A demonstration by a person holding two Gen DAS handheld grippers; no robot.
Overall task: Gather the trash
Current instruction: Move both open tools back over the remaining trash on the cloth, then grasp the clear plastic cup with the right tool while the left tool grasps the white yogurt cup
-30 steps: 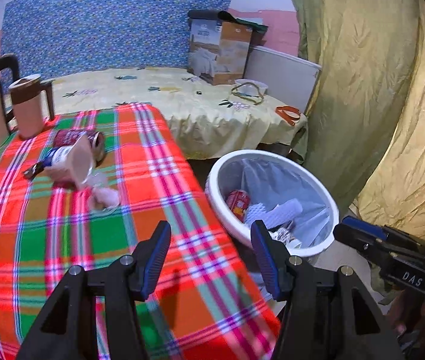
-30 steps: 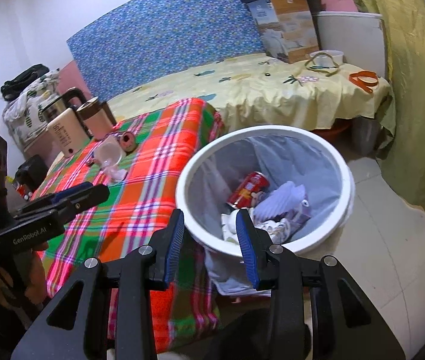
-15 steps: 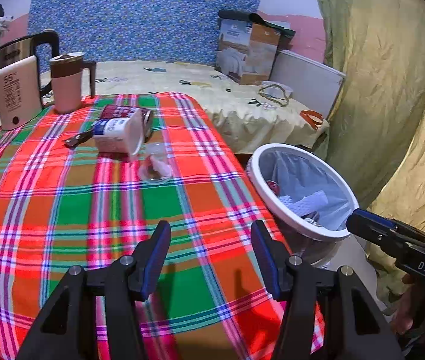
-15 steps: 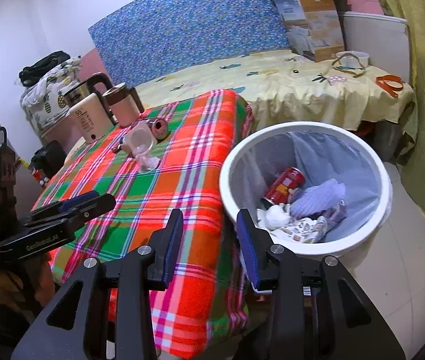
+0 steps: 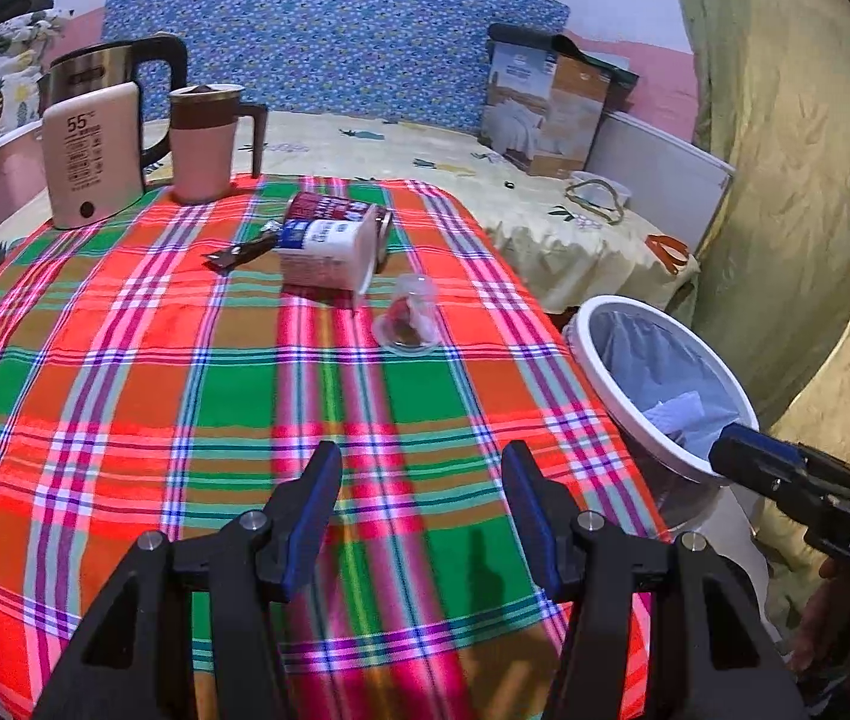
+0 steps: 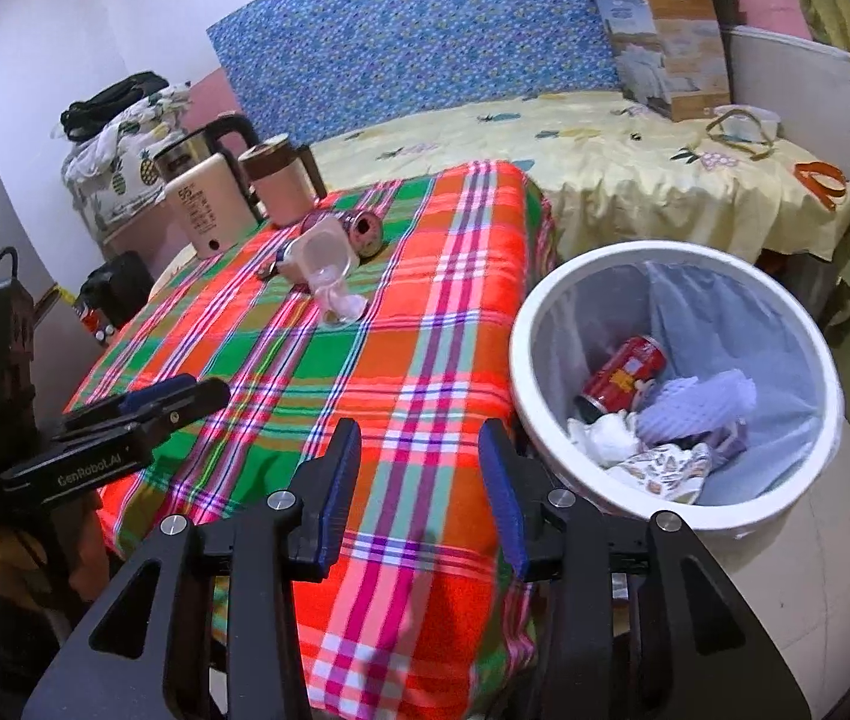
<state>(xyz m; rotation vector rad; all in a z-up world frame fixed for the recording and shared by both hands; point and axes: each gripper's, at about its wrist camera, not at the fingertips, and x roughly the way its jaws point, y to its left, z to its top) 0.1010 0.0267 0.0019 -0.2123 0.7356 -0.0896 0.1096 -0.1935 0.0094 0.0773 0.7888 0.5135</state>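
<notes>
Trash lies at the far end of the plaid-clothed table (image 5: 185, 396): a tipped white cup (image 5: 329, 252), a dark red can (image 5: 329, 207) behind it, a dark wrapper (image 5: 242, 252) and a clear plastic cup (image 5: 410, 318) with something pink inside. My left gripper (image 5: 422, 480) hovers open and empty over the table's near half. To the right stands a white bin (image 6: 521, 360) with a liner, holding a red can (image 6: 623, 375) and crumpled paper. My right gripper (image 6: 419, 462) hangs over the table's corner beside the bin, its jaws opening with nothing between them.
A steel kettle (image 5: 107, 66), a cream box-shaped appliance (image 5: 92, 162) and a pink lidded mug (image 5: 203, 144) stand at the table's far left. Behind is a bed with a yellow sheet (image 5: 425, 162) and a cardboard box (image 5: 545, 114). A yellowish curtain (image 5: 785, 180) hangs right.
Both views have swung left from the bin toward the table, so the bin now sits further right. The right gripper's jaws have widened. The left jaws kept their width.
</notes>
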